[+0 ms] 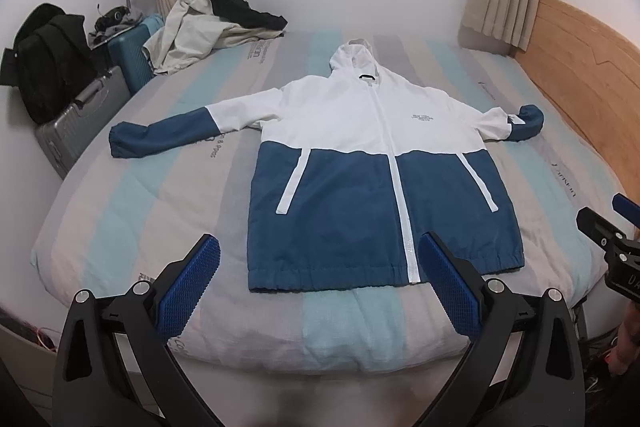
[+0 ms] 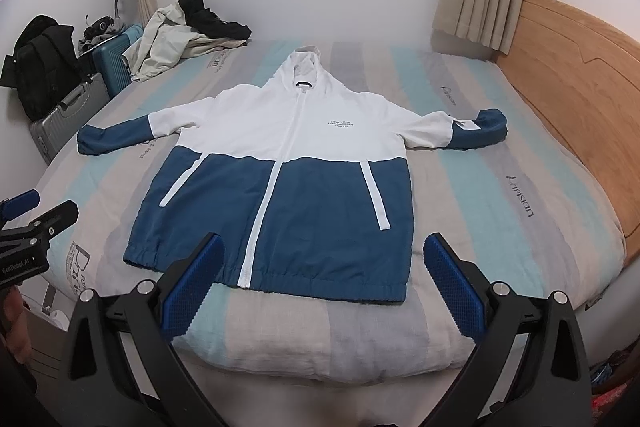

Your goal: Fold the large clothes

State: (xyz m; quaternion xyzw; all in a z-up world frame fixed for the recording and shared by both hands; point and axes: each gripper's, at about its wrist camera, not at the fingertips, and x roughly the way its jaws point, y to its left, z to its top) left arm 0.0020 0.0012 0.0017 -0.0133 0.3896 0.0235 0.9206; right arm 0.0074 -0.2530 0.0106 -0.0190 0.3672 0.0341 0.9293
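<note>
Your jacket (image 1: 360,155) lies flat, front up, in the middle of the frame on the striped bed (image 1: 160,163), sleeves spread to both sides, hood toward the window. Your left gripper (image 1: 320,267) hangs over the hem with fingers wide and holding nothing. Your right gripper (image 2: 324,263) hangs likewise, spread wide above the hem's lower edge.
</note>
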